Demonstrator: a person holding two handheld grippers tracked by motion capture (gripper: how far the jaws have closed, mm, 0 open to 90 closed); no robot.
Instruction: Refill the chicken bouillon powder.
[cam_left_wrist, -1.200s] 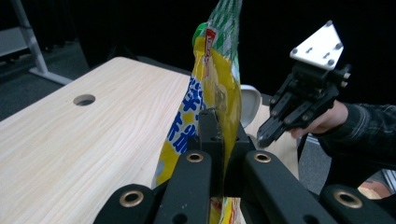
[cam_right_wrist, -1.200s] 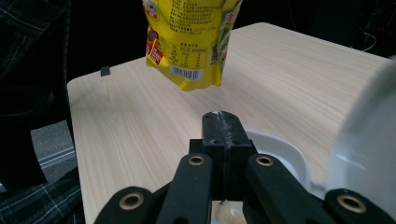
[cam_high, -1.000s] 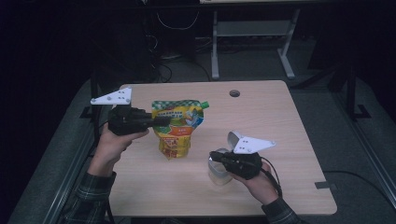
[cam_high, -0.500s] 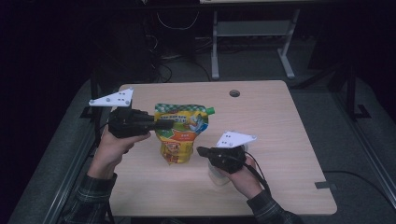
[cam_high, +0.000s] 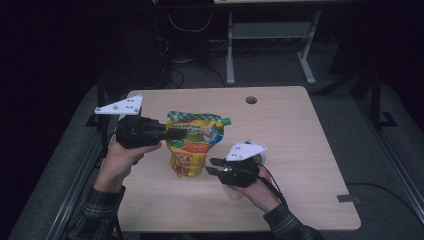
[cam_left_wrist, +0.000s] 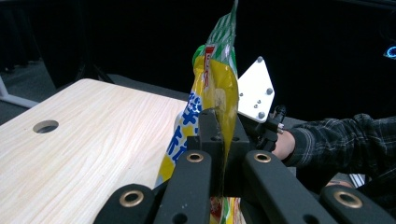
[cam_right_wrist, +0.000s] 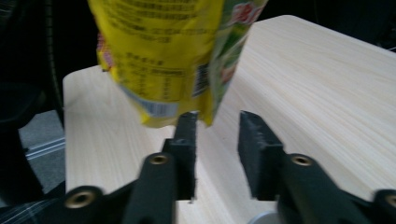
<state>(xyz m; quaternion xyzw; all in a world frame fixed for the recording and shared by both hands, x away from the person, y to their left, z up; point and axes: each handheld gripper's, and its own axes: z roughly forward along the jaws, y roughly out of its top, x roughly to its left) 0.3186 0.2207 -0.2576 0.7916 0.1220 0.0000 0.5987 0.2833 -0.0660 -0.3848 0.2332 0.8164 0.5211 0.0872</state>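
The left gripper (cam_high: 172, 133) clamps the yellow pouch (cam_high: 192, 145) upright above the table (cam_high: 300, 150). The right gripper (cam_high: 212, 166), jaws just opening, empty, nears its bottom corner; a mistimed closure could miss.

The left hand-held gripper (cam_high: 176, 133) is carried level in the person's left hand (cam_high: 122, 155), forearm in a plaid sleeve rising from the bottom edge; its jaws point toward the right hand and are clamped tight on a yellow pouch (cam_high: 192, 145), holding it up. The right hand-held gripper (cam_high: 213, 166) sits lower in the right hand (cam_high: 252, 187), aimed leftward at the pouch's lower corner. Its jaws have just been opening and stand apart, nothing pressed between them.
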